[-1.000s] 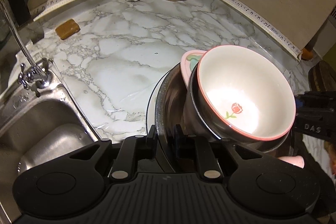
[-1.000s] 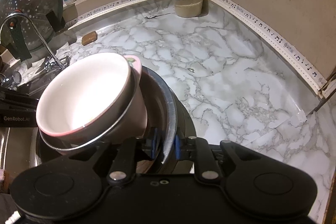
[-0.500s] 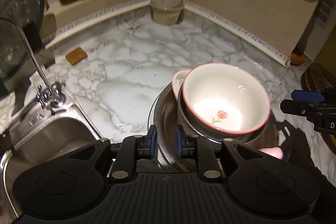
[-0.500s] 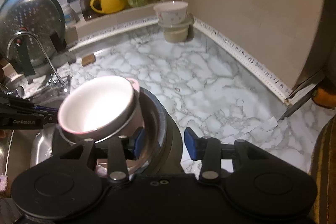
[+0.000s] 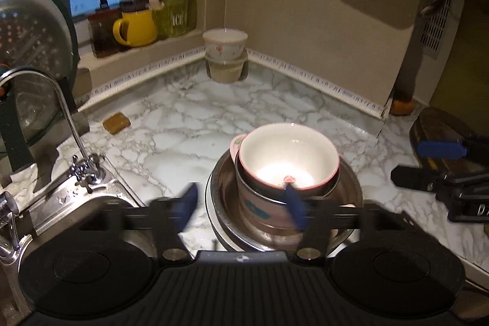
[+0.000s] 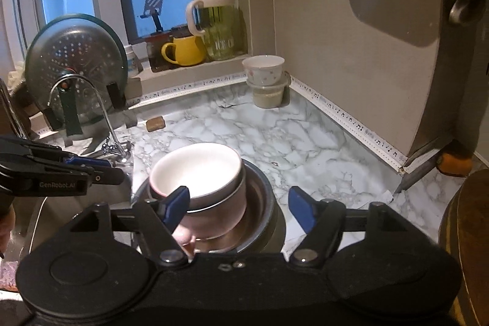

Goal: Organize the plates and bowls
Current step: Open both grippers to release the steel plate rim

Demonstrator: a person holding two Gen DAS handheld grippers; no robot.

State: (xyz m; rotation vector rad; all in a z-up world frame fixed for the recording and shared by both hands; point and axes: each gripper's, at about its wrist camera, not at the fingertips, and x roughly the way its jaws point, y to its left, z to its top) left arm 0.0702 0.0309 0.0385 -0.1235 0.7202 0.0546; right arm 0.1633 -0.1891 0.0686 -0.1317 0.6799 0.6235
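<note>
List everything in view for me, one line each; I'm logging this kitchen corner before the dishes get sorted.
White ceramic bowl with pink rim: one, topmost in the nested stack.
Wide steel bowl: one, silver, bottom of the stack on the counter.
White marble-pattern counter: one, runs into the corner.
Small floral white bowl: one, on a lidded translucent tub in the corner.
Yellow ceramic mug: one, windowsill.
Green-lidded glass pitcher: one, beside the mug.
Perforated steel pan lid: one, upright behind the tap.
Chrome tap: one, beside the steel sink.
Brown sponge: one, on the counter.
Left tool: black, blue pads, jaws opening, holding nothing.
Right tool: same, opening, holding nothing.
</note>
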